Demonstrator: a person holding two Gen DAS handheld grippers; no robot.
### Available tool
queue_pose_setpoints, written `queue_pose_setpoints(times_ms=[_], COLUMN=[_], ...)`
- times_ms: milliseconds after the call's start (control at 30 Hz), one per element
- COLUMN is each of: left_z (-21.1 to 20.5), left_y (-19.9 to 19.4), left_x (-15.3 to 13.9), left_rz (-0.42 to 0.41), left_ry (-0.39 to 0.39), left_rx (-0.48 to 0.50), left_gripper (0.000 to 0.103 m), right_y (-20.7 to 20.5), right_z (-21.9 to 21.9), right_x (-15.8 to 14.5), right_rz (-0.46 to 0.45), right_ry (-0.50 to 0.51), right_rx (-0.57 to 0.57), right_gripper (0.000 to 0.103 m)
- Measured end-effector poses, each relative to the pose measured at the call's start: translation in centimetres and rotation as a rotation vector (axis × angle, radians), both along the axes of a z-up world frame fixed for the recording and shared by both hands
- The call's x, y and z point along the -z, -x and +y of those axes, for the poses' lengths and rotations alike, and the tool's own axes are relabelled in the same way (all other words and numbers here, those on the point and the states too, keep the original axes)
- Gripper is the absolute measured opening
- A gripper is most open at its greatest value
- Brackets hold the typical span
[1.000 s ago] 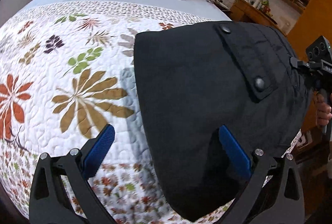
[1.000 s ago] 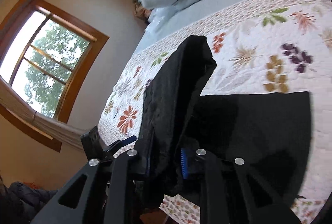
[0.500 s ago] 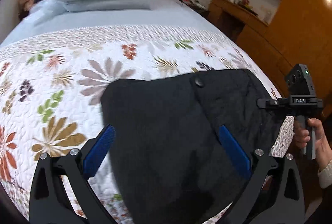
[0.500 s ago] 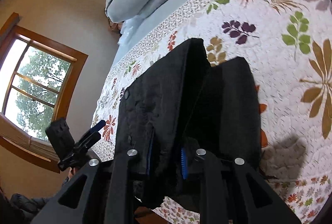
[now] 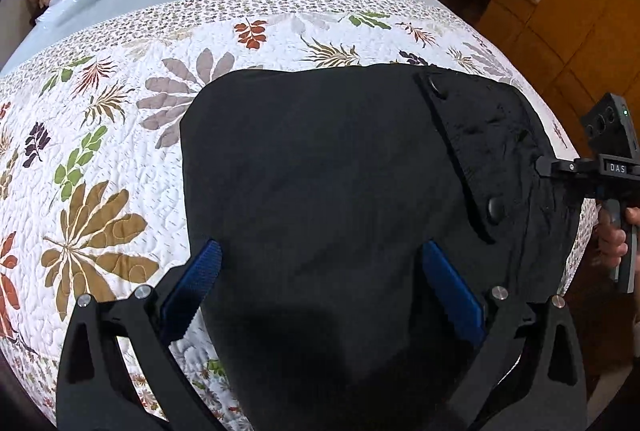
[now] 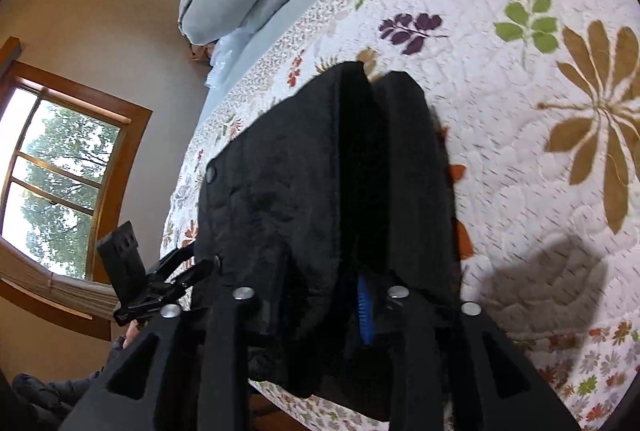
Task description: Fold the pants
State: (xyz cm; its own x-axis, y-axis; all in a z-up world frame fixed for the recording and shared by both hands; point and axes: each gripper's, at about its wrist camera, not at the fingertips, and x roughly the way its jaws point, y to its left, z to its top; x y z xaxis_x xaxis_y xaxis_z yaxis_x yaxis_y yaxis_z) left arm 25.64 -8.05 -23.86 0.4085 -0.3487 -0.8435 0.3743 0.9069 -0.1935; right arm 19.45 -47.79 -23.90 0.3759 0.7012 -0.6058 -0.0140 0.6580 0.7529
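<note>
The black pants (image 5: 340,191), already folded on the bed's edge, are clamped by the right hand-held gripper (image 6: 324,307), while the left hand-held gripper (image 5: 316,287) is held open.

The black matt cloth pants (image 5: 340,199) carry dull plastic-looking snap buttons (image 5: 496,208) and lie on a white stitched quilt with a printed leaf pattern (image 5: 120,159), its surface puckered and soft. The matt black left gripper (image 5: 320,287) has ridged blue pads (image 5: 452,287) and shiny metal screws; behind stand glossy orange-brown wooden cabinets (image 5: 568,11).
</note>
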Motion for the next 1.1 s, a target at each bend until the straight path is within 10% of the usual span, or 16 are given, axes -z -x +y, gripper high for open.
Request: queue_pose_setpoints(times_ms=[233, 433, 967, 1100], left_z=[2.1, 3.5, 5.0, 6.0], left_y=[1.3, 3.5, 4.6, 4.9], left_x=[-0.7, -1.5, -1.6, -1.9], left_rz=[-0.009, -0.07, -0.065, -0.086], left_ry=[-0.018, -0.039, -0.068, -0.115], left_rx=[-0.025, -0.057, -0.095, -0.101], left_gripper=[0.1, 0.1, 0.1, 0.1], right_y=[3.3, 5.2, 5.1, 6.3], right_z=[-0.9, 1.5, 1.7, 0.7], right_x=[-4.3, -7.6, -1.5, -3.8], right_rz=[-0.096, -0.221, -0.05, -0.084], right_ry=[0.221, 0.076, 0.032, 0.103], right_rx=[0.044, -0.044, -0.02, -0.002], right_gripper=[0.042, 0.042, 0.027, 0.058])
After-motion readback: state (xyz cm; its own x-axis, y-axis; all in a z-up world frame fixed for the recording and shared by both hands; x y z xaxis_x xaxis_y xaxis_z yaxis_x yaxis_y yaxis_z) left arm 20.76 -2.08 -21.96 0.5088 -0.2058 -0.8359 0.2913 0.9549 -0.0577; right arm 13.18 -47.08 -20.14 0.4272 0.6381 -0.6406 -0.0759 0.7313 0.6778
